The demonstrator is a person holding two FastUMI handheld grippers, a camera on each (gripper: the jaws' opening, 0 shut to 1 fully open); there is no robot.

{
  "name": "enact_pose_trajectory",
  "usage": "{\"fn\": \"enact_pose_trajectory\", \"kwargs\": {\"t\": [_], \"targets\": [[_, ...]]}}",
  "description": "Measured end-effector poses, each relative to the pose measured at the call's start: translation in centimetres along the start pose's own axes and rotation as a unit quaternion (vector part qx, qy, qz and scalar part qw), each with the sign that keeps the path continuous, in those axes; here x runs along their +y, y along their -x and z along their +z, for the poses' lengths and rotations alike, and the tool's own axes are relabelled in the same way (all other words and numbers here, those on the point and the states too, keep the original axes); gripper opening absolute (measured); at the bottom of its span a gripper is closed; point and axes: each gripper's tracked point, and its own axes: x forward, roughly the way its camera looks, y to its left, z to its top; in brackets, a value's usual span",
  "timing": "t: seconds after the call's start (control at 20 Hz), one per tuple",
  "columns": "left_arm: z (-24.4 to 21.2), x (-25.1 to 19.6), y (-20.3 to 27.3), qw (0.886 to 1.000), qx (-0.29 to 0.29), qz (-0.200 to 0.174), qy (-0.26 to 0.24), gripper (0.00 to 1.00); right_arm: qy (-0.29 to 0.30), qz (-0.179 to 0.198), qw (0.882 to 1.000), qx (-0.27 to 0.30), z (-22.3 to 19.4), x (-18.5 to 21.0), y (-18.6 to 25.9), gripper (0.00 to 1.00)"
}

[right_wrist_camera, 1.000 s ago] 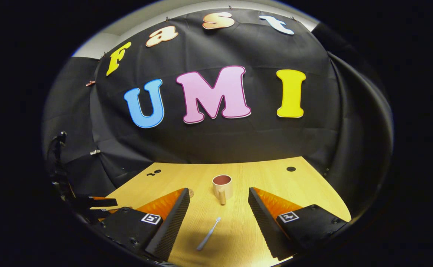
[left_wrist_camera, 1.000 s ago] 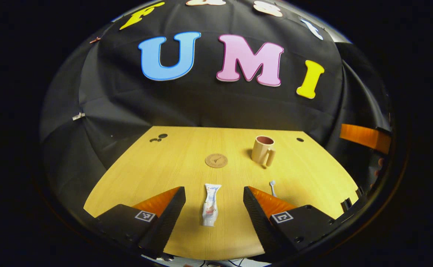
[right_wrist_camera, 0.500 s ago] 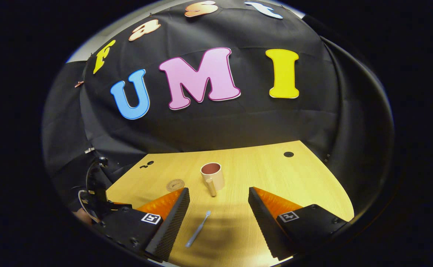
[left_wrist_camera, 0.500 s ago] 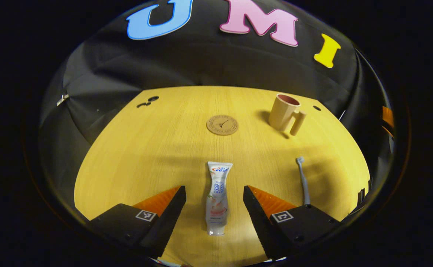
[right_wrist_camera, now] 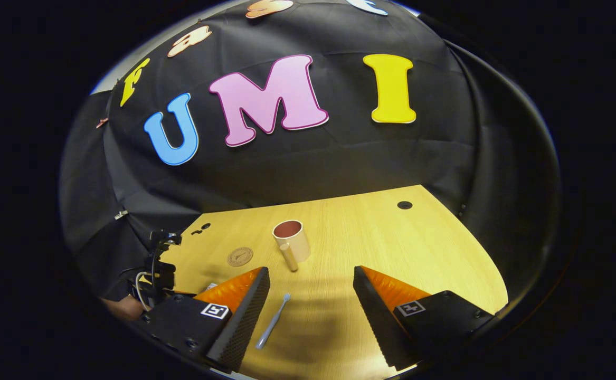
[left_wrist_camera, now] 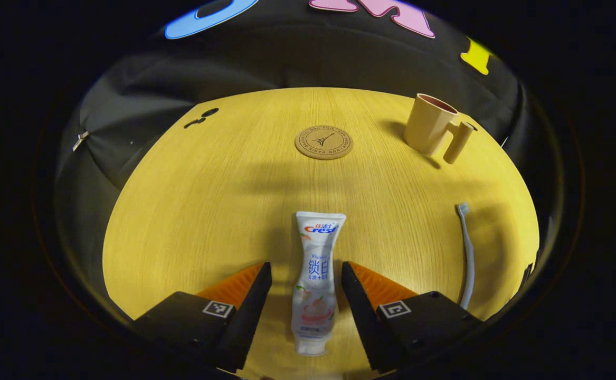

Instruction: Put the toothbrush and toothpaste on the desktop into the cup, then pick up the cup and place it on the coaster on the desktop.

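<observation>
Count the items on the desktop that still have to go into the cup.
2. The toothpaste lies between the fingers of the left gripper; the toothbrush lies farther right, nearer than the cup, which looks empty.

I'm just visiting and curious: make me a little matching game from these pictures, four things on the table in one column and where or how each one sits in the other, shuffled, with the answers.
Things:
1. toothpaste
2. toothbrush
3. cup
4. coaster

Places or states:
A. standing upright at the far side of the table, nothing in it
B. lying flat between the fingers of the left gripper
C. a flat round disc with nothing on it
D. lying on the wood, bristle end pointing away

Pairs: 1-B, 2-D, 3-A, 4-C
</observation>
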Motion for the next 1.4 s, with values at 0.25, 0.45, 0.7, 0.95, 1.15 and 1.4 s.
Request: {"fn": "enact_pose_trajectory", "kwargs": {"t": [0.25,0.45,0.7,0.95,1.15,1.4], "targets": [[0.3,-0.4,-0.5,1.000,0.013,-0.008,0.004,0.69,-0.010,-0.004,1.000,0.030,-1.7,0.3,-0.4,0.98],[0.4,-0.6,0.1,1.000,0.020,-0.007,0.000,0.48,-0.015,-0.004,0.998,0.053,-3.0,0.8,-0.4,0.98],[0.4,-1.0,-0.5,1.000,0.012,-0.016,-0.017,0.27,-0.014,-0.010,0.992,0.127,-6.8,1.6,-0.8,0.98],[0.3,-1.1,0.2,0.998,-0.003,-0.052,0.027,0.19,-0.009,-0.002,0.986,0.168,-9.3,3.0,-1.5,0.98],[0.5,-1.0,2.7,0.997,-0.032,-0.066,0.038,0.19,-0.004,0.004,0.980,0.198,-11.3,4.1,-2.8,0.98],[0.7,-1.1,7.8,0.993,-0.069,-0.082,0.046,0.19,-0.008,0.000,0.970,0.244,-14.0,5.6,-5.7,0.98]]}}
